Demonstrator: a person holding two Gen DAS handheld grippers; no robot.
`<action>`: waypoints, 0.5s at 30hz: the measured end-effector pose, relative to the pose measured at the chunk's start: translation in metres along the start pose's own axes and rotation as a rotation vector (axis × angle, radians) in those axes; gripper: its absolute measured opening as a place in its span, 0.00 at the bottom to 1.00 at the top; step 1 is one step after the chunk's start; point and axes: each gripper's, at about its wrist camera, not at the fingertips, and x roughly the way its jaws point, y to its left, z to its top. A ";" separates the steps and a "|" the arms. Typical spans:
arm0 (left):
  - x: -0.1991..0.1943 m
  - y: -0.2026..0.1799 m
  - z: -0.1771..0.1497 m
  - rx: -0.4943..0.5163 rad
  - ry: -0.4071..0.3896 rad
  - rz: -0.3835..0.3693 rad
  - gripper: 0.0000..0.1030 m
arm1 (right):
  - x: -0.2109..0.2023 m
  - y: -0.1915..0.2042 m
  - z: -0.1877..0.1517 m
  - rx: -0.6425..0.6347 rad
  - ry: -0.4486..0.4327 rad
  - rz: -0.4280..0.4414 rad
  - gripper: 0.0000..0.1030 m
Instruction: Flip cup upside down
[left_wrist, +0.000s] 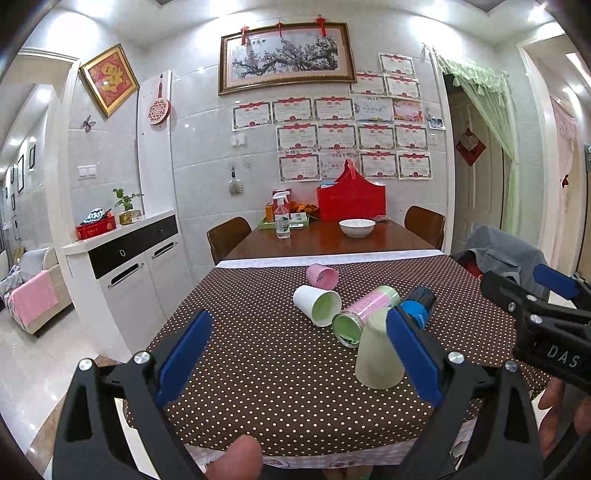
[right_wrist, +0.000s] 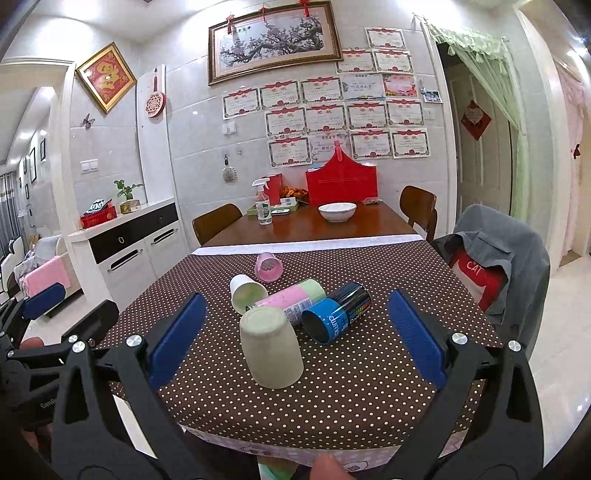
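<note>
A pale green cup (left_wrist: 378, 350) (right_wrist: 270, 349) stands upside down on the dotted brown tablecloth (left_wrist: 266, 354) (right_wrist: 362, 384). Behind it lie on their sides a white cup (left_wrist: 317, 305) (right_wrist: 246, 292), a small pink cup (left_wrist: 322, 276) (right_wrist: 269, 266), a pink-and-green tumbler (left_wrist: 364, 312) (right_wrist: 293, 297) and a blue-and-black can (left_wrist: 417, 306) (right_wrist: 338, 312). My left gripper (left_wrist: 299, 356) is open, its right finger beside the green cup. My right gripper (right_wrist: 295, 339) is open and empty, with the green cup between its fingers further ahead; it also shows at the right of the left wrist view (left_wrist: 543, 295).
A white bowl (left_wrist: 357, 227) (right_wrist: 337, 211), a spray bottle (left_wrist: 282, 216) (right_wrist: 263, 206) and a red box (left_wrist: 351, 201) (right_wrist: 341, 184) stand on the far wooden table. A chair with grey clothing (right_wrist: 498, 258) is at the right, a white cabinet (left_wrist: 129, 266) at the left.
</note>
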 end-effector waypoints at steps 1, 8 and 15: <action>0.000 0.001 0.000 -0.001 0.000 0.000 0.91 | 0.000 0.000 0.000 0.000 0.000 0.000 0.94; 0.001 0.002 0.000 -0.008 -0.001 0.001 0.91 | -0.001 0.001 0.000 0.000 -0.001 0.002 0.94; 0.001 0.003 0.001 -0.015 -0.005 0.009 0.91 | -0.001 0.002 -0.001 -0.003 0.001 0.003 0.94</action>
